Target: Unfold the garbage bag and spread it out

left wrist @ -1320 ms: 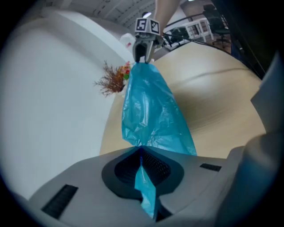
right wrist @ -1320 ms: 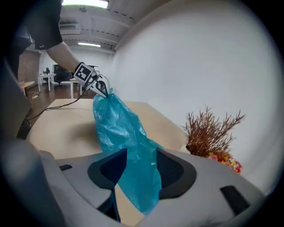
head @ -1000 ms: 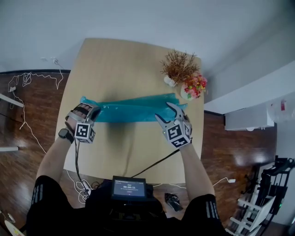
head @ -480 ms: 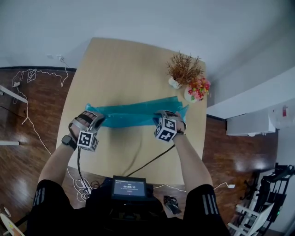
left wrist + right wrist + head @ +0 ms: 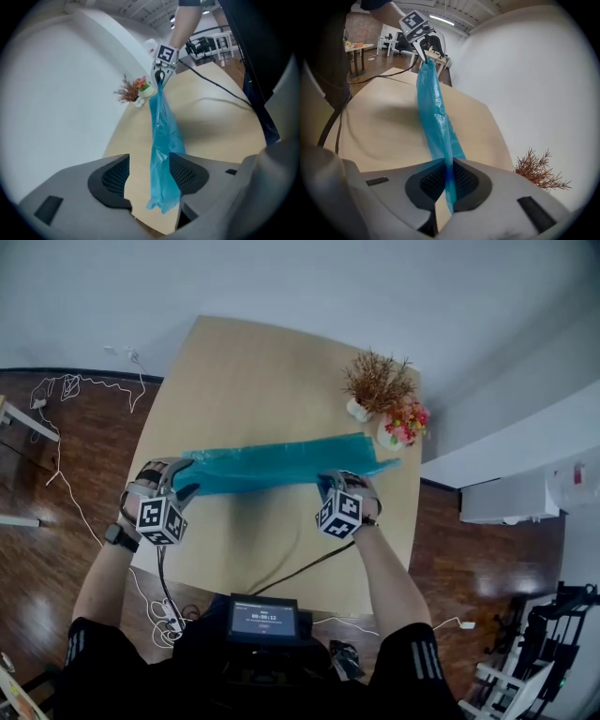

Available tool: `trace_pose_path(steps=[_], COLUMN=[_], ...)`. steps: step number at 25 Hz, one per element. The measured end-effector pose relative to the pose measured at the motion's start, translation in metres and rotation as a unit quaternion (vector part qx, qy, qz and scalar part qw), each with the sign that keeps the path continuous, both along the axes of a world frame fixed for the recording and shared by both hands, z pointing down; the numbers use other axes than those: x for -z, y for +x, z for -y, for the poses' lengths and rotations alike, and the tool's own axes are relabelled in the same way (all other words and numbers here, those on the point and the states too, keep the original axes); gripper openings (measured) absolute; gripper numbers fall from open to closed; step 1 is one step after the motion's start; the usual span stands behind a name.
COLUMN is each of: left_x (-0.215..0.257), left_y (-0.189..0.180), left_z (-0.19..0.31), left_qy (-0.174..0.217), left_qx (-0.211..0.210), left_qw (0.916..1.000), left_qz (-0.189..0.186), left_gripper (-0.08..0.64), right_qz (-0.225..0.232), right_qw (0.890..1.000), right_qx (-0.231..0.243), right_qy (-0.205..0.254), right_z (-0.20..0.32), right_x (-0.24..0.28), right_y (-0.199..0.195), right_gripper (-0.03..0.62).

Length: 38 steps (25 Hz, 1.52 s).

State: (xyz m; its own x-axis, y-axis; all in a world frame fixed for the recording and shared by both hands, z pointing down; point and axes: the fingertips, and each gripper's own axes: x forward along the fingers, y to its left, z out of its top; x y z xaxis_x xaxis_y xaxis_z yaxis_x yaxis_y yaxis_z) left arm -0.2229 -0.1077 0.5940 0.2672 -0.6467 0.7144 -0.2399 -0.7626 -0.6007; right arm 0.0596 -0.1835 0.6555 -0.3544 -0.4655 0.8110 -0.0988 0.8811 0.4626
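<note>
Stretching across the middle of the tabletop [image 5: 253,371], the blue garbage bag [image 5: 281,465] ran as a long, narrow, still folded strip between the 2 grippers, its length lying crosswise to the person. The right gripper [image 5: 334,484] was clenched on the bag: in the right gripper view its jaws had just been closing and now pinched the blue film [image 5: 433,112] flat between the 2 pads, with a short tail hanging out below them. The left gripper [image 5: 180,486] was released. In the left gripper view its jaws had just been opening and stood wide apart, with the crumpled end of the bag [image 5: 161,136] dangling between them, lying against the right-hand pad and clear of the other one. From that view the strip rose toward the right gripper [image 5: 161,70], which held it off the tabletop; whether the middle of the strip touched the wood could not be told. Past the right gripper, 1 free end of the bag pointed toward a pot of pink and red flowers [image 5: 401,420], just beside a white vase of dried brown twigs [image 5: 375,381] at the tabletop's far right corner. A black cable [image 5: 309,573] crossed the near edge of the tabletop.
</note>
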Motion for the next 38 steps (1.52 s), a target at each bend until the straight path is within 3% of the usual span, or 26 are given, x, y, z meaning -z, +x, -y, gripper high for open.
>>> trace_pose_path(steps=[3,7,8,11,15,19,22,27,33,38], left_x=[0.002,-0.040,-0.051,-0.084,-0.095,-0.125,-0.147,-0.165,-0.180,-0.188], left_y=[-0.004,-0.012,-0.012,-0.015,0.003,-0.001,-0.013,-0.030,-0.040,-0.038], left_z=[-0.018,-0.055,-0.064,-0.089,-0.111,-0.125,-0.130,-0.140,-0.133,-0.132], left_qy=[-0.062,-0.154,-0.161,-0.150,-0.144,-0.157,-0.171,-0.213,-0.216,-0.226], left_qx=[0.021,0.010,0.002,-0.015,-0.017,-0.026,-0.030,-0.028,-0.024,-0.026], left_qw=[0.9979,0.9871,0.9854,0.9839,0.9835,0.9767,0.9673,0.9504,0.9444,0.9437], left_qz=[-0.003,0.043,0.057,0.096,0.108,0.144,0.185,0.224,0.246,0.240], left_gripper=[0.282,0.277,0.235,0.105,0.028,0.006,0.003,0.003,0.005,0.006], right_qz=[0.009,0.015,0.014,0.007,0.007,0.013,0.011,0.031,0.137,0.137], right_qw=[1.000,0.999,0.999,0.998,0.998,0.997,0.995,0.988,0.958,0.945], right_qx=[-0.012,-0.034,-0.040,-0.054,-0.066,-0.075,-0.079,-0.097,-0.186,-0.236], right_qy=[0.005,0.006,0.008,0.016,0.010,-0.026,-0.060,-0.117,-0.168,-0.181], right_z=[-0.012,-0.034,-0.041,-0.062,-0.084,-0.105,-0.123,-0.154,-0.152,-0.135], right_x=[0.003,-0.002,-0.006,-0.018,-0.037,-0.053,-0.063,-0.071,-0.049,-0.065], right_y=[0.002,0.009,0.011,0.020,0.031,0.039,0.050,0.071,0.081,0.086], right_gripper=[0.009,0.009,0.009,0.031,0.046,0.103,0.184,0.193,0.193,0.193])
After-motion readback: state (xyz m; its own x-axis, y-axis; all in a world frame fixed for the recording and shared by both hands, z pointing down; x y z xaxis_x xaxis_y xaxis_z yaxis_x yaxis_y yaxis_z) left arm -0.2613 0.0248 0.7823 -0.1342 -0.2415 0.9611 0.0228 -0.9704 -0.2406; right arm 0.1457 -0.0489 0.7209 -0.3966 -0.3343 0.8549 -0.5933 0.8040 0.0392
